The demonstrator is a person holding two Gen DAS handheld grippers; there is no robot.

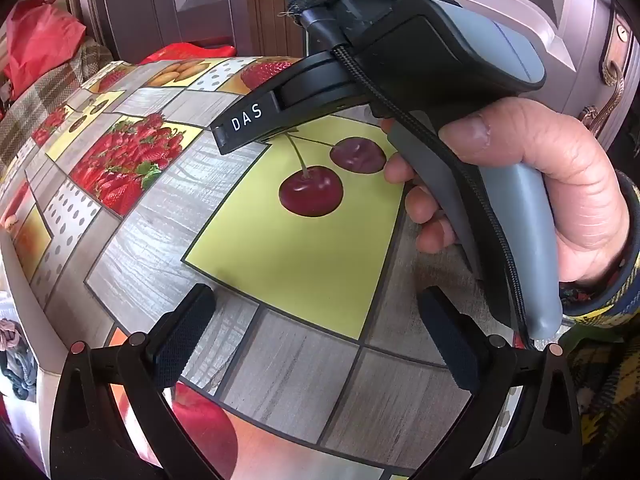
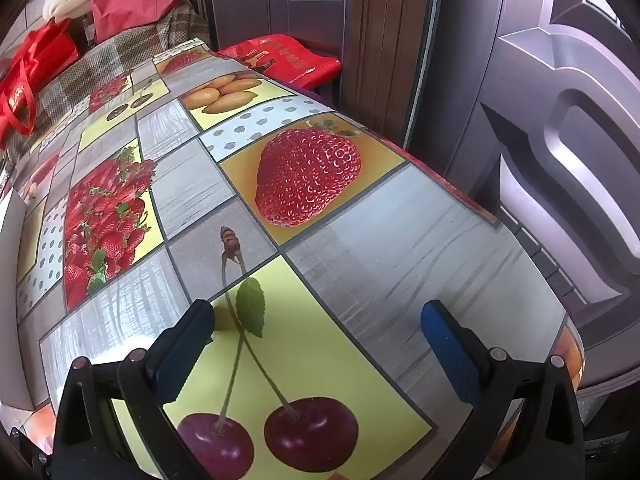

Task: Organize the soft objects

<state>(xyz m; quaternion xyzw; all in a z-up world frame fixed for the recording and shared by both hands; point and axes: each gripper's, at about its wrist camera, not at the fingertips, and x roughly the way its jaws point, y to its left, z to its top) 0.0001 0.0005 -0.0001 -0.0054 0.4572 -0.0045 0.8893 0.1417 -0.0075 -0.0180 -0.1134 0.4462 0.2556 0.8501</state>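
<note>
Both the left gripper (image 1: pixel 316 316) and right gripper (image 2: pixel 318 330) have jaws wide, empty, over bare fruit-print oilcloth table (image 2: pixel 384 240); no soft item handled yet.

Fruit-print tablecloth (image 2: pixel 360 264), red bags (image 2: pixel 28 80) beyond, panelled door (image 2: pixel 560 120) beside

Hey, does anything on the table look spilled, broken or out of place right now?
Nothing stands out. The fruit-print tablecloth lies flat and unspilled, both grippers, left gripper and right gripper, hang open over it holding nothing, and the red bag sits beyond the far edge.
</note>
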